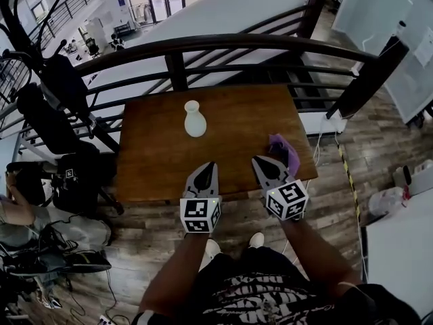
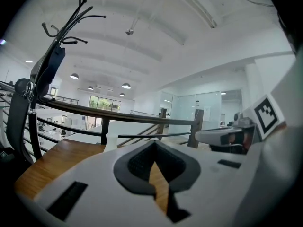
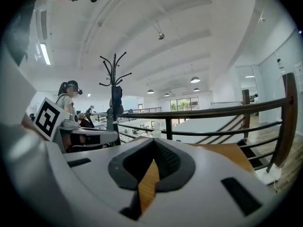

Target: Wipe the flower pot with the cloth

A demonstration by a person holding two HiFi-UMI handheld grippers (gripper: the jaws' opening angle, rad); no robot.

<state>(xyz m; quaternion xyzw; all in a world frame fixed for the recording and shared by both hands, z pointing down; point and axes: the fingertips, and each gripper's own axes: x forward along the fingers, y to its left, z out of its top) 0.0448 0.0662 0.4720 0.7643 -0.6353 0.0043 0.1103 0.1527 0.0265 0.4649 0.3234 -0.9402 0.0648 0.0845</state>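
Both closed on nothing: left tongs [image 1: 207, 168] and right tongs [image 1: 262, 162] are hovering over the near edge of the bench [image 1: 155, 168]. The flower pot [image 1: 195, 119] is standing upright mid-bench, well apart from both. The purple cloth [image 1: 285, 147] is lying crumpled just beside the right tongs. Cloth's looking soft and light, so pinching a raised fold should do. Pot's looking glazed, slippery, breakable, tippy; I'm guessing the narrow neck is the steadying spot.
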